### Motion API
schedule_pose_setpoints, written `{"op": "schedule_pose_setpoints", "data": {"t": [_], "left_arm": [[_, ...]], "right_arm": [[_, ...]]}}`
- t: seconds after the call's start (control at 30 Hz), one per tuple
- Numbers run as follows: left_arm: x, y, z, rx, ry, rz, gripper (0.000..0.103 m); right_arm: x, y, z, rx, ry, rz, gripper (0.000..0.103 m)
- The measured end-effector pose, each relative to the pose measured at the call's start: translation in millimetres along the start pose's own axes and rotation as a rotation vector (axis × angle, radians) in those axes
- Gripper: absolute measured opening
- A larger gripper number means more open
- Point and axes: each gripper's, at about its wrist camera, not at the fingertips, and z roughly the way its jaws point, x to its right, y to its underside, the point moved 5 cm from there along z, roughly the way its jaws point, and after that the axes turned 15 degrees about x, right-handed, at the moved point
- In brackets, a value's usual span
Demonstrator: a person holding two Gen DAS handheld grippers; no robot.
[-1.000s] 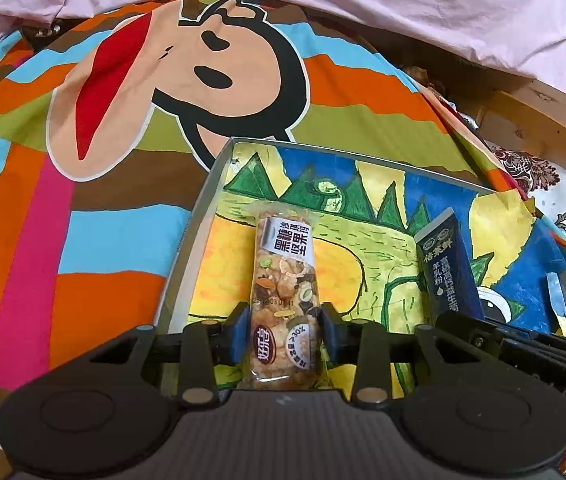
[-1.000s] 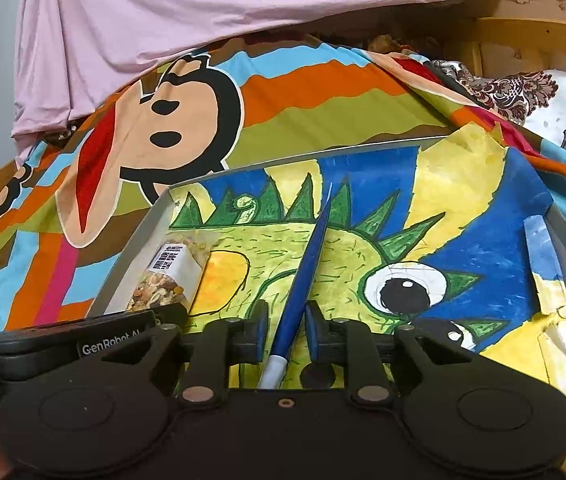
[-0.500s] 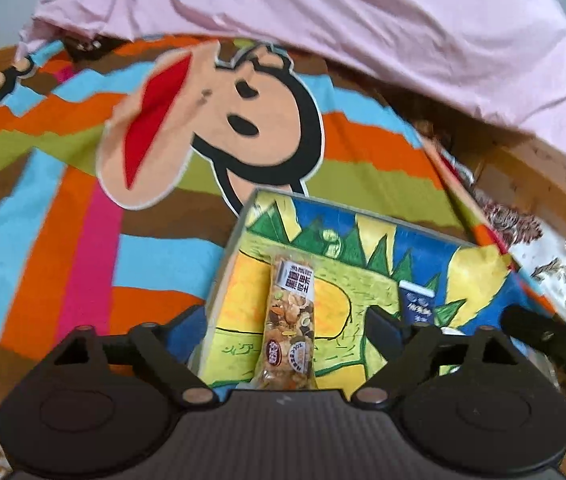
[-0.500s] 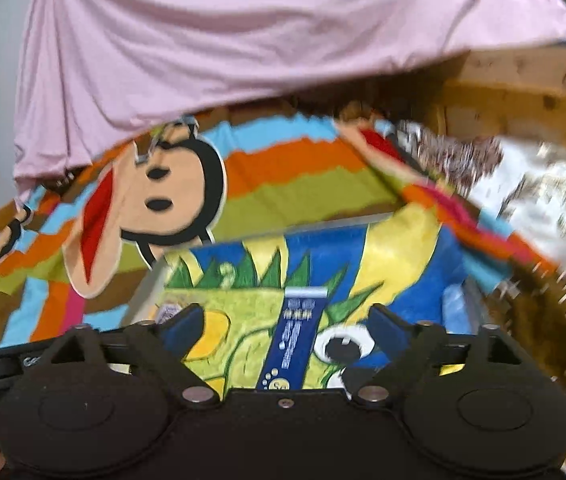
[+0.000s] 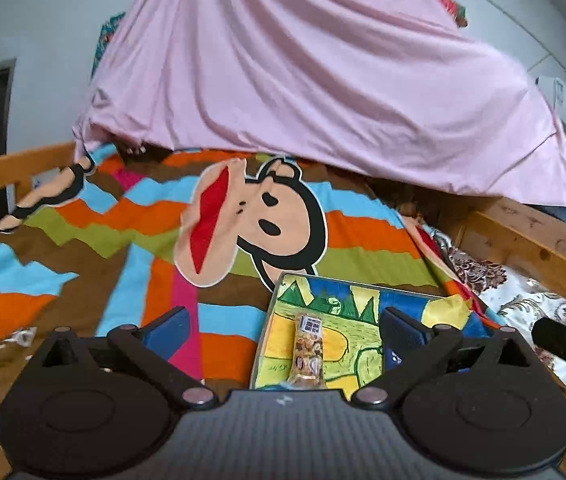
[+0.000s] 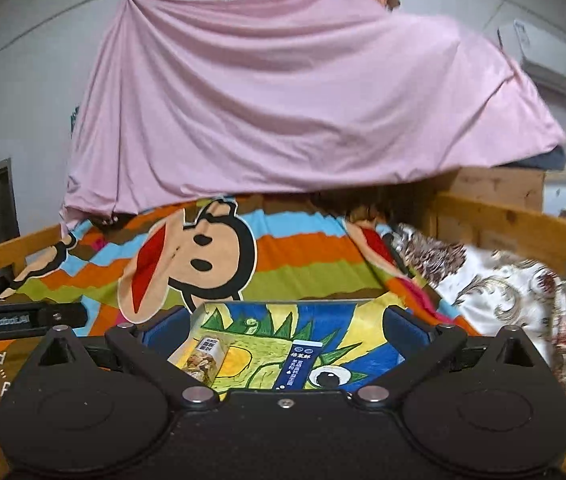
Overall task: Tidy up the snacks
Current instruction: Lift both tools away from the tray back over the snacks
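Observation:
A shallow box with a painted dinosaur lining (image 5: 363, 312) (image 6: 347, 320) sits on the bed. A clear packet of mixed nuts (image 5: 307, 350) (image 6: 205, 356) lies in its left part. A dark blue stick sachet (image 6: 299, 364) lies in its middle; in the left wrist view it is hidden behind the right finger. My left gripper (image 5: 285, 334) is open and empty, raised above and behind the box. My right gripper (image 6: 285, 328) is open and empty, also raised back from the box.
A striped monkey-print blanket (image 5: 267, 220) (image 6: 195, 252) covers the bed. A pink sheet (image 5: 323, 92) (image 6: 291, 100) hangs across the back. Wooden bed rails (image 5: 523, 240) (image 6: 515, 224) run along the right. A floral cloth (image 6: 503, 292) lies to the right of the box.
Both grippers opened, leaving the nut packet and the blue sachet in the box, then pulled back and up so that the box looks smaller and lower in view.

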Motion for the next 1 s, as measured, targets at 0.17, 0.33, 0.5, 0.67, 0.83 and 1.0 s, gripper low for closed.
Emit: {"op": "schedule_pose_setpoints", "data": {"t": [0.17, 0.33, 0.5, 0.67, 0.83, 1.0], "left_arm": [[3, -1, -39, 0.015, 0.000, 0.014, 0.102], [10, 12, -74, -0.024, 0.024, 0.020, 0.102], [17, 29, -104, -0.089, 0.047, 0.060, 0.102], [20, 41, -129, -0.126, 0.062, 0.071, 0.102], [20, 48, -148, -0.153, 0.066, 0.065, 0.102], [20, 54, -159, -0.199, 0.059, 0.062, 0.102]], "right_arm": [[3, -8, -42, 0.022, 0.000, -0.006, 0.102], [6, -7, -80, 0.012, -0.003, -0.007, 0.102], [7, 0, -113, -0.022, -0.003, -0.028, 0.102], [10, 9, -140, -0.071, 0.001, -0.008, 0.102], [13, 16, -161, -0.121, 0.015, 0.003, 0.102], [10, 24, -173, -0.178, 0.018, -0.004, 0.102]]}}
